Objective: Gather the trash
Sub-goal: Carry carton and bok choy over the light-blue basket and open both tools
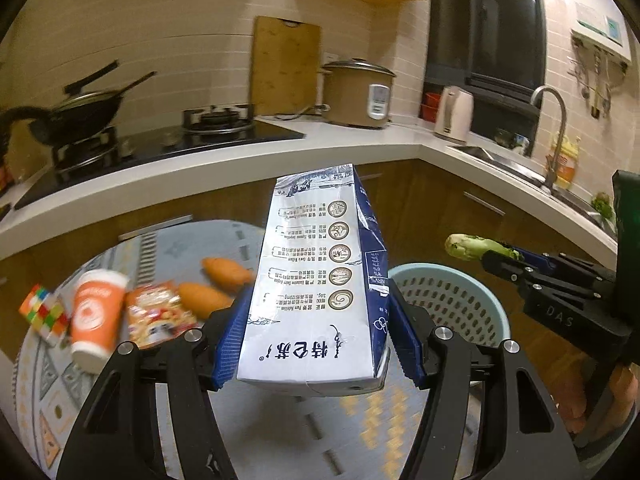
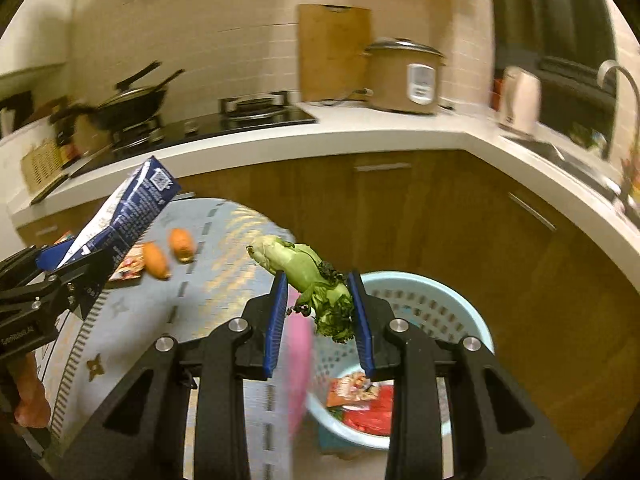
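My left gripper is shut on a white and blue milk carton and holds it above the round table; the carton also shows in the right wrist view. My right gripper is shut on a wilted green vegetable above the rim of a light blue perforated basket. The basket holds red snack wrappers. A pink blurred object shows between the right fingers. The right gripper with the vegetable shows in the left wrist view.
On the table lie an orange paper cup, a snack packet, two orange sweet potatoes and a colour cube. Behind are the white counter, stove with wok, rice cooker, kettle and sink tap.
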